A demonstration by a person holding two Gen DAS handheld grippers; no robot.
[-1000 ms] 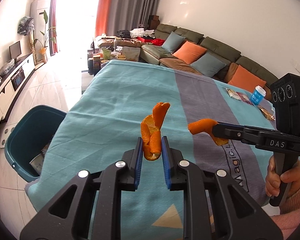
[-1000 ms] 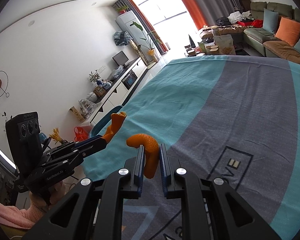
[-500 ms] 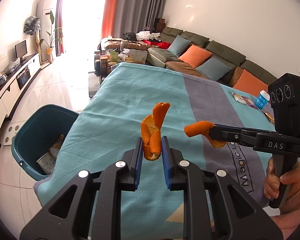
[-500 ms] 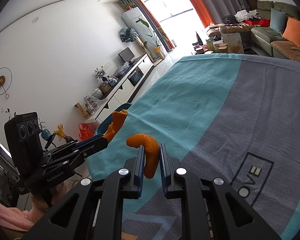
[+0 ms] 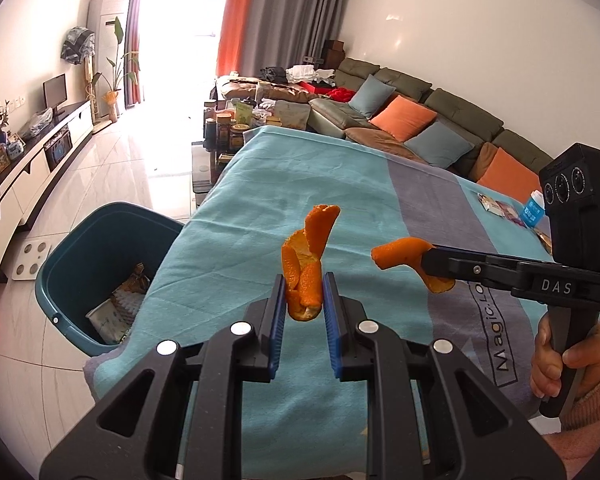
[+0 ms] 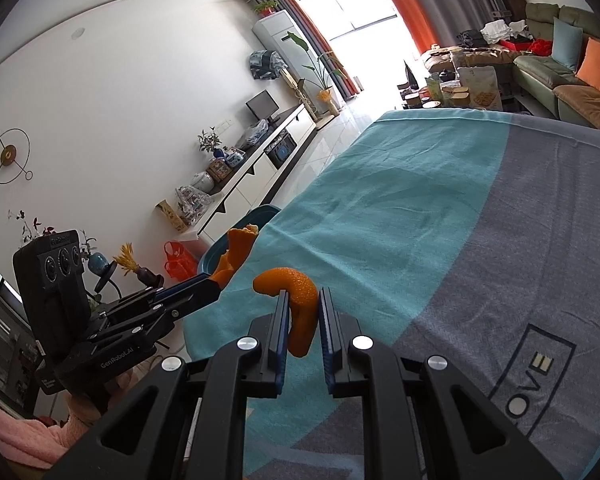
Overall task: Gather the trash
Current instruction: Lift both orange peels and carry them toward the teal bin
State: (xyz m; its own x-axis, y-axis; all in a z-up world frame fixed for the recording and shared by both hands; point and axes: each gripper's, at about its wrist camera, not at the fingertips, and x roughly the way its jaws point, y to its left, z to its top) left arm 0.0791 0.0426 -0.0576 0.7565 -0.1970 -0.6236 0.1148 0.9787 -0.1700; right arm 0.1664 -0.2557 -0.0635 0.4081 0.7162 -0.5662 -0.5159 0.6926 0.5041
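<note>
My left gripper (image 5: 304, 294) is shut on a piece of orange peel (image 5: 308, 256) and holds it above the table's left part. My right gripper (image 6: 304, 312) is shut on a curled orange peel (image 6: 296, 300); it shows in the left wrist view (image 5: 428, 264) with that peel (image 5: 404, 254). The left gripper also shows in the right wrist view (image 6: 210, 280) with its peel (image 6: 236, 250). A teal trash bin (image 5: 100, 264) with paper trash inside stands on the floor left of the table, below and left of both grippers.
The table has a teal and grey cloth (image 5: 340, 184). Wrappers (image 5: 498, 208) and a blue-white cup (image 5: 534, 208) lie at its far right. A cluttered coffee table (image 5: 236, 120) and a sofa (image 5: 420, 120) stand behind. A TV cabinet (image 5: 32, 172) lines the left wall.
Both grippers, each holding its peel, have moved left toward the table's left edge; the bin now shows larger and nearer in the left wrist view.
</note>
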